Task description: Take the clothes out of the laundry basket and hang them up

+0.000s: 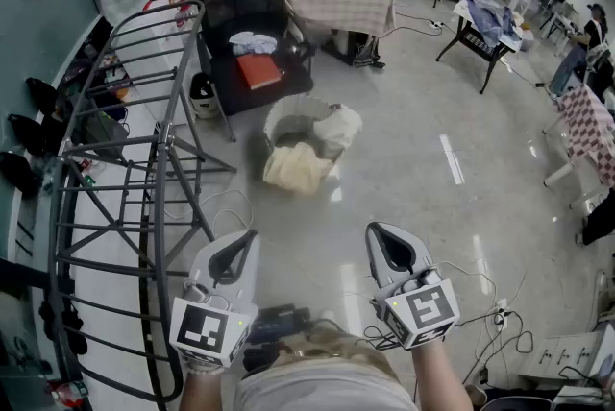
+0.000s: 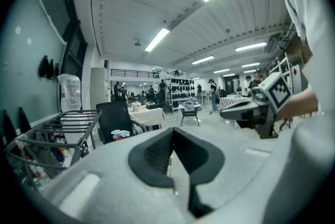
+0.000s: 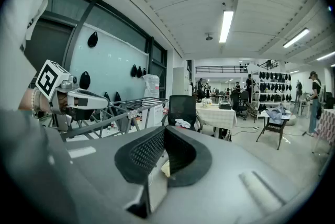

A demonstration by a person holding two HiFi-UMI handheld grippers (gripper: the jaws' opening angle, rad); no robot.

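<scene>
A round pale laundry basket stands on the floor ahead of me. Cream clothes spill over its near rim, and more cream cloth lies inside. The grey metal drying rack stands to the left, with nothing hanging on it. My left gripper and right gripper are held low and close to me, well short of the basket. Both are shut with nothing between the jaws. The left gripper view shows its closed jaws and the rack. The right gripper view shows its closed jaws.
A black chair carrying a red item stands behind the basket, next to a small black bin. A table with a checked cloth is further back. A folding table with clothes is at the far right. Cables lie on the floor at the right.
</scene>
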